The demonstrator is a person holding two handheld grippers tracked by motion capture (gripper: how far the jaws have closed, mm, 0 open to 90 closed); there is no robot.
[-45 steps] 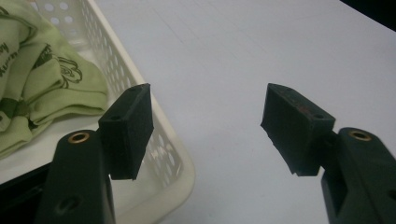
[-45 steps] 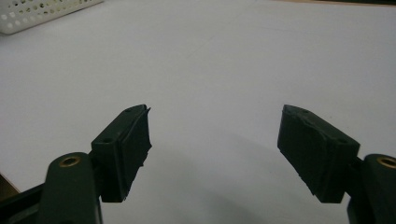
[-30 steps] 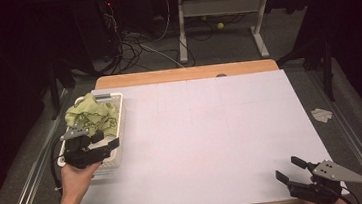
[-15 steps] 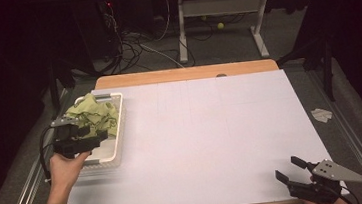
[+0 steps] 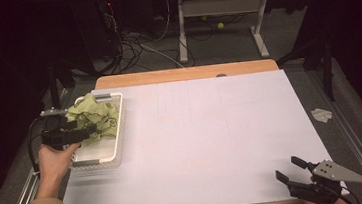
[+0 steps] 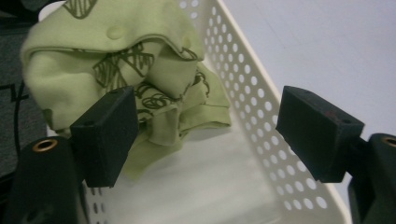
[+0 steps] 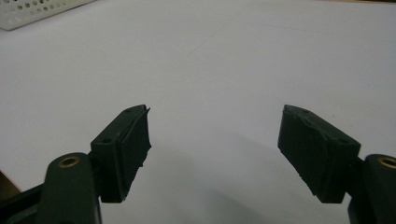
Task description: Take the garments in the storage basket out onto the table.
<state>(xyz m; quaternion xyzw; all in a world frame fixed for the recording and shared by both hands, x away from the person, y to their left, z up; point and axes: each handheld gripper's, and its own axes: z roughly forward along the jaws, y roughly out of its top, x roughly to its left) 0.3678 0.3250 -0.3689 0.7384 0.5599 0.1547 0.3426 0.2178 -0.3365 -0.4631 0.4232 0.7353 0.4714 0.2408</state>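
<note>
A light green cloth (image 5: 92,113) (image 6: 126,70) with a dark line pattern lies crumpled in the far end of a white perforated basket (image 5: 117,138) (image 6: 261,112) at the table's left edge. My left gripper (image 5: 79,136) (image 6: 210,135) hovers over the basket's left side, open, its jaws pointing at the cloth's near edge with nothing between them. My right gripper (image 5: 290,169) (image 7: 215,149) rests open at the table's front right corner, over bare white surface.
The white table top (image 5: 212,134) stretches between the two grippers, with a wooden strip (image 5: 186,74) along its far edge. A small crumpled scrap (image 5: 322,114) lies on the floor to the right. Cables and desk legs stand beyond the table.
My left gripper has moved left and farther back, from the basket's near end to beside the cloth. The right gripper has stayed put.
</note>
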